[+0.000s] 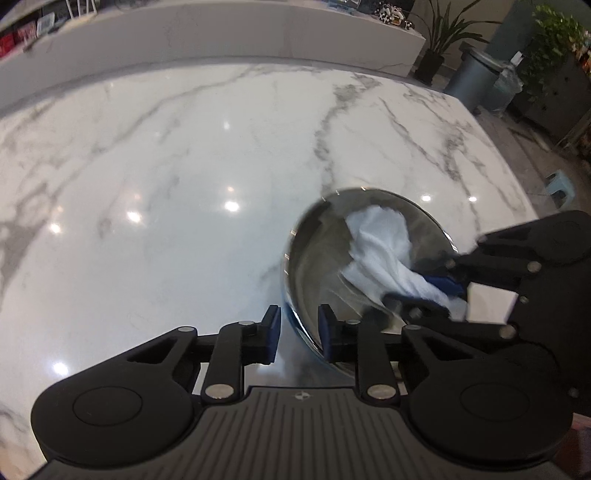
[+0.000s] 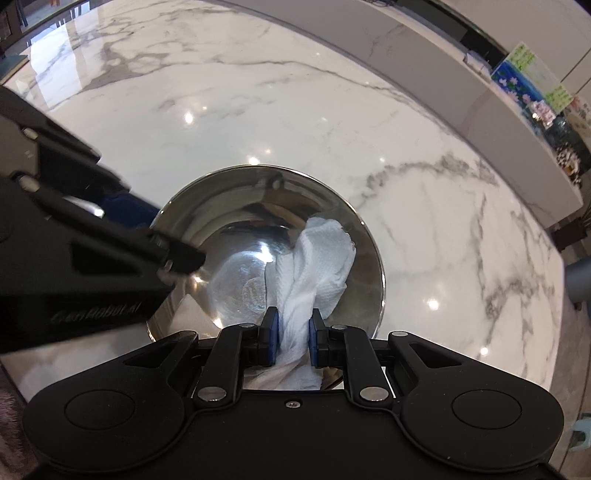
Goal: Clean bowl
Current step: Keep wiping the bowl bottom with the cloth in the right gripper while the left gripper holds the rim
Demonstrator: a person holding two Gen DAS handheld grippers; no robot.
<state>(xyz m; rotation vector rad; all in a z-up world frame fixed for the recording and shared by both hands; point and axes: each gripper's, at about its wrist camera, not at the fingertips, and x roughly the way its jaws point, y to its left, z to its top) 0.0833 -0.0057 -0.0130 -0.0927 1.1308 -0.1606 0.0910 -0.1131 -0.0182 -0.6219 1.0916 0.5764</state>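
A shiny steel bowl [image 1: 321, 258] [image 2: 236, 206] sits on the white marble counter [image 1: 166, 166]. My left gripper [image 1: 298, 334] straddles the bowl's near rim, one finger inside and one outside; I cannot tell whether the pads press the rim. It enters the right wrist view from the left [image 2: 173, 240]. My right gripper [image 2: 292, 339] is shut on a white crumpled cloth [image 2: 314, 266] [image 1: 380, 247] and holds it inside the bowl against the right wall. It shows in the left wrist view on the right [image 1: 428, 295].
A raised white ledge [image 1: 221, 33] [image 2: 498, 122] runs along the counter's far side. A grey bin [image 1: 472, 77] and potted plants [image 1: 439, 40] stand on the floor beyond the counter's right edge. A small stool [image 1: 561, 184] is on the floor.
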